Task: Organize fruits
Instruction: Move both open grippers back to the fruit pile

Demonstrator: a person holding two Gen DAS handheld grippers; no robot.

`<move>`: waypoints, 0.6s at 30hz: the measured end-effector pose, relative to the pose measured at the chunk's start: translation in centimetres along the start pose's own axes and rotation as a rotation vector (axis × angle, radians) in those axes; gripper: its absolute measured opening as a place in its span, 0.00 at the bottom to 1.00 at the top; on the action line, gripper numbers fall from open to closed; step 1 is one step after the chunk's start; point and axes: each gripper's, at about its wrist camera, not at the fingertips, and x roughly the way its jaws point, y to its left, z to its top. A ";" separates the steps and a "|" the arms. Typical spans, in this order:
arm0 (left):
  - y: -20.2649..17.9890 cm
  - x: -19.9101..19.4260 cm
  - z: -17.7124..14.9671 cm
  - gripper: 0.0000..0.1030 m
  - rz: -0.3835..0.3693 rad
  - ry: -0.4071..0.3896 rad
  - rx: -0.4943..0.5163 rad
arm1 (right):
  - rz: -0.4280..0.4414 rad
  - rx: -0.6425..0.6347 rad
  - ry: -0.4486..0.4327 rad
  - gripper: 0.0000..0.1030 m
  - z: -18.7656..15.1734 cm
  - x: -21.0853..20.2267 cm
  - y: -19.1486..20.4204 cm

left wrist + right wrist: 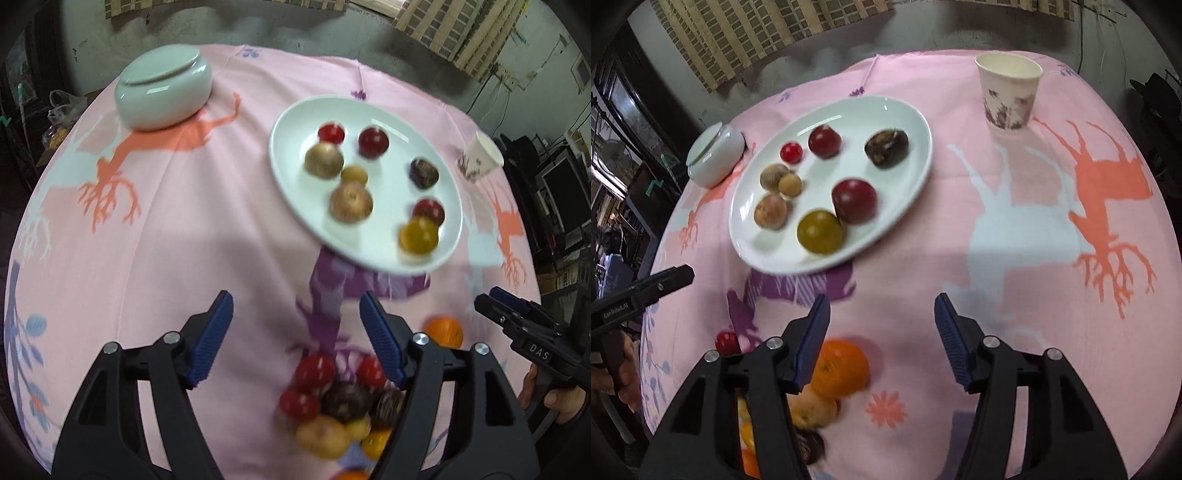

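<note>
A white oval plate (295, 177) (908, 125) on the pink cloth holds several small fruits: red, brown, tan and one yellow-green fruit (820, 232). A loose pile of fruits (332, 402) lies near the front edge, with an orange (444, 331) (841, 368) at its side. My left gripper (295, 321) hangs open over bare cloth just beyond the pile, nothing between its blue pads. My right gripper (881, 325) is also open and empty, with the orange just behind its left finger. Each gripper shows at the edge of the other's view.
A pale lidded ceramic jar (164, 92) (714, 155) stands at the back left of the table. A paper cup (480, 155) (1010, 92) stands at the back right. A lone small red fruit (727, 342) lies on the cloth left of the orange. The cloth drops off at the table's round edge.
</note>
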 end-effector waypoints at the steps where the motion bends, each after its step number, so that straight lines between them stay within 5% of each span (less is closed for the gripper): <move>1: 0.0 -0.2 -1.0 0.71 0.005 0.011 -0.003 | -0.014 -0.001 0.015 0.58 -1.2 -0.2 -0.1; 4: 0.4 -0.9 -3.7 0.71 0.002 0.045 -0.025 | -0.023 0.034 0.034 0.59 -4.0 -1.2 -0.7; 6: 0.6 -1.4 -5.3 0.74 0.008 0.061 -0.031 | -0.021 0.049 0.036 0.68 -5.5 -2.0 -0.6; 8: 0.7 -2.2 -6.9 0.82 0.029 0.058 -0.035 | -0.005 0.046 0.047 0.69 -7.0 -2.6 -0.2; 18: -1.9 -3.7 -13.7 0.83 0.004 0.139 0.093 | 0.027 0.031 0.097 0.69 -12.5 -4.5 1.7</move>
